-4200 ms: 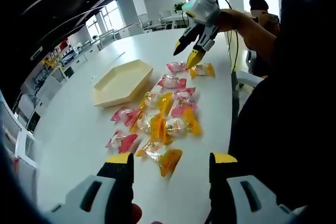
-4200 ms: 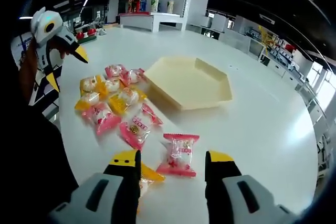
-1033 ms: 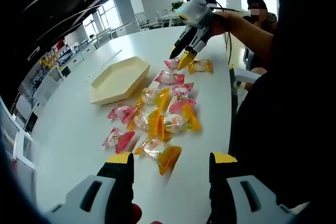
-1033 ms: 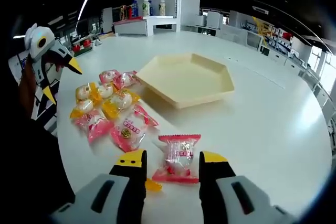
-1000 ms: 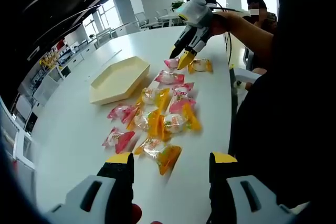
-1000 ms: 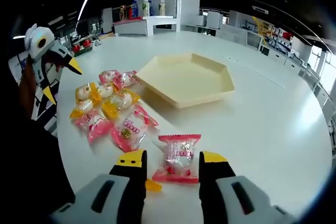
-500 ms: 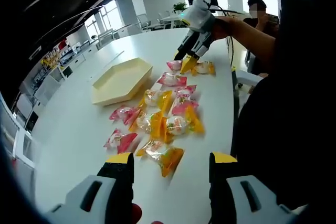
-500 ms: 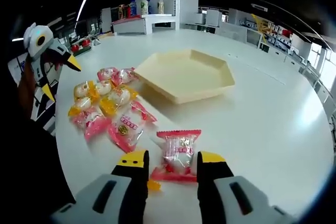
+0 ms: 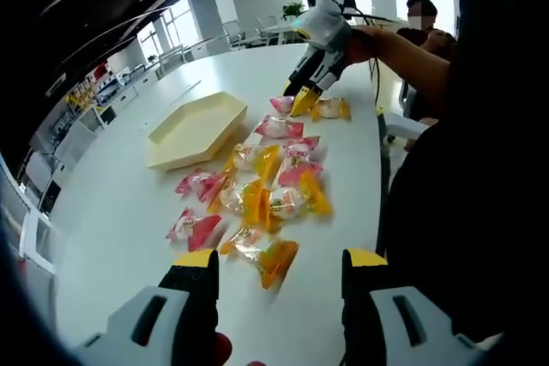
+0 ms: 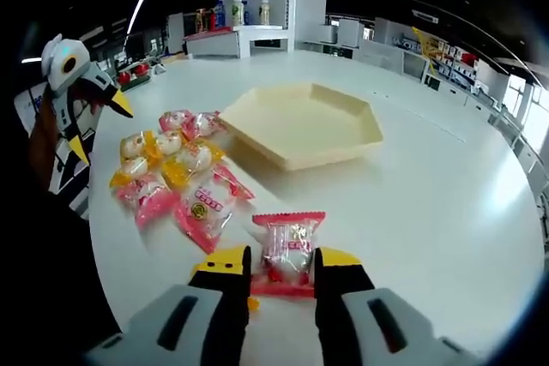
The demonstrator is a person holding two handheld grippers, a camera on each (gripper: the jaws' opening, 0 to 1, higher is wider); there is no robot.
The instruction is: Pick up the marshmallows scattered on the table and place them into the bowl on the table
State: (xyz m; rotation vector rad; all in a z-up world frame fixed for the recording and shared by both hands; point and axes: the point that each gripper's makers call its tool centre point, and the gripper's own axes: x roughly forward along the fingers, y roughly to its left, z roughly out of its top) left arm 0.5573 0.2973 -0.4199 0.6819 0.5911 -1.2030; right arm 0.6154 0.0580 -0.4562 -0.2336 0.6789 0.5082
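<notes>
The right tongs (image 10: 273,265) are narrowed around a pink-wrapped marshmallow (image 10: 287,248) lying on the table (image 10: 429,186), on the near side of the hexagonal bowl (image 10: 302,126). The left tongs (image 9: 274,265) stand wide open and empty, the marshmallow pile (image 9: 262,186) between them and the bowl.

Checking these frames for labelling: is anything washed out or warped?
Right gripper view: the white table glares brightly, the hexagonal cream bowl stays sharp. Left gripper view: windows blow out, fisheye bends the table edge, wrapped marshmallows stay readable.

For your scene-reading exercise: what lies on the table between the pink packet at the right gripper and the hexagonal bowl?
In the right gripper view, only bare white table separates the pink packet from the bowl.
</notes>
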